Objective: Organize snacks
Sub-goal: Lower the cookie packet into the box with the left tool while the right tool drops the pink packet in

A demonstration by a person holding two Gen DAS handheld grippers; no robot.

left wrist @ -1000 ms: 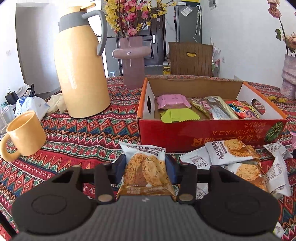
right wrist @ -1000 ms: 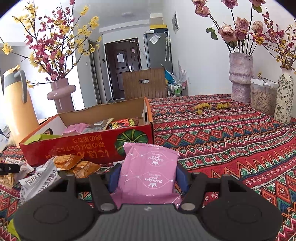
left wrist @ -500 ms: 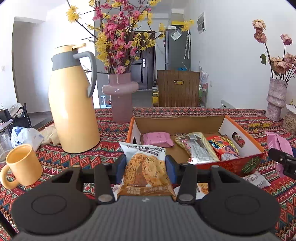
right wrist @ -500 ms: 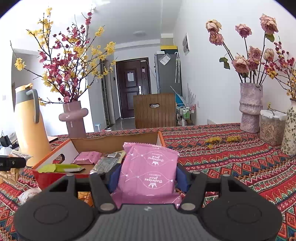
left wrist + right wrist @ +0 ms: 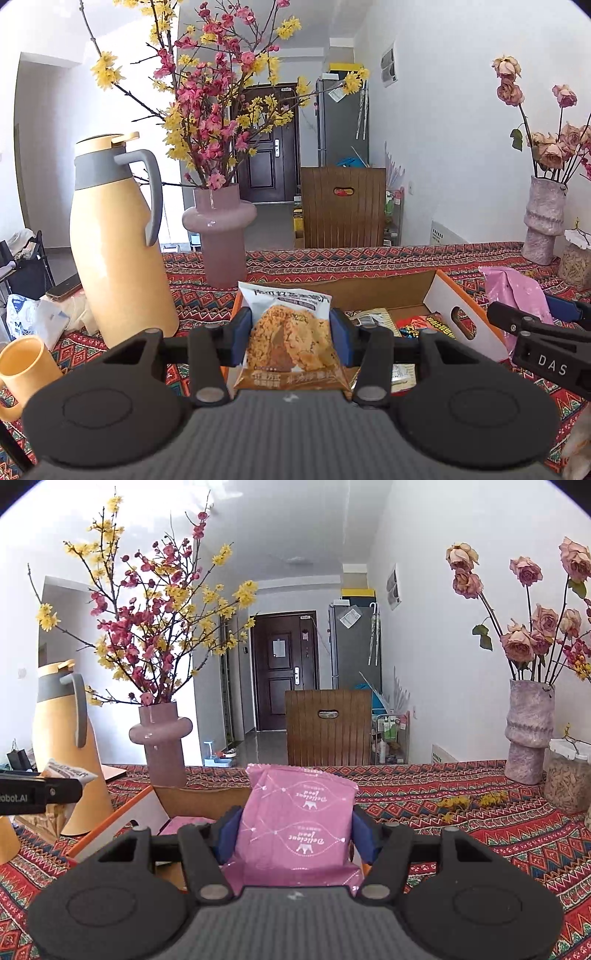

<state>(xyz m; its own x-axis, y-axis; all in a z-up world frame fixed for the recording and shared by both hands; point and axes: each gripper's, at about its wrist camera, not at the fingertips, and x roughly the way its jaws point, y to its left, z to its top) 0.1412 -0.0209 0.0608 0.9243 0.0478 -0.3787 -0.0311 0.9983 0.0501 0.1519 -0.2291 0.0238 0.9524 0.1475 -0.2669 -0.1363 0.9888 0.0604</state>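
Left gripper [image 5: 291, 341]: blue pads clamped on both sides of a cracker pack [image 5: 290, 332], pack upright, long axis vertical, top seam above the pads. Right gripper [image 5: 295, 830]: wider stance, pressed on a pink pack [image 5: 295, 823], also upright.

Box [image 5: 465, 321] lies ahead and below both, long axis running left-right across me. Left pack sits over the box's left end; right pack hangs near its right wall, right tool visible in the left view at that end. In the right view the near wall [image 5: 110, 827] is just under my fingers.

Each hand is nearer its own end, so no crossing needed. My read: carry forward over the near wall, then lower.

Room: box middle already holds packs. Thermos [image 5: 118, 251] and vase [image 5: 221, 236] stand left and behind the box, mug [image 5: 26, 365] at left. Open cloth [image 5: 480, 827] to the right.
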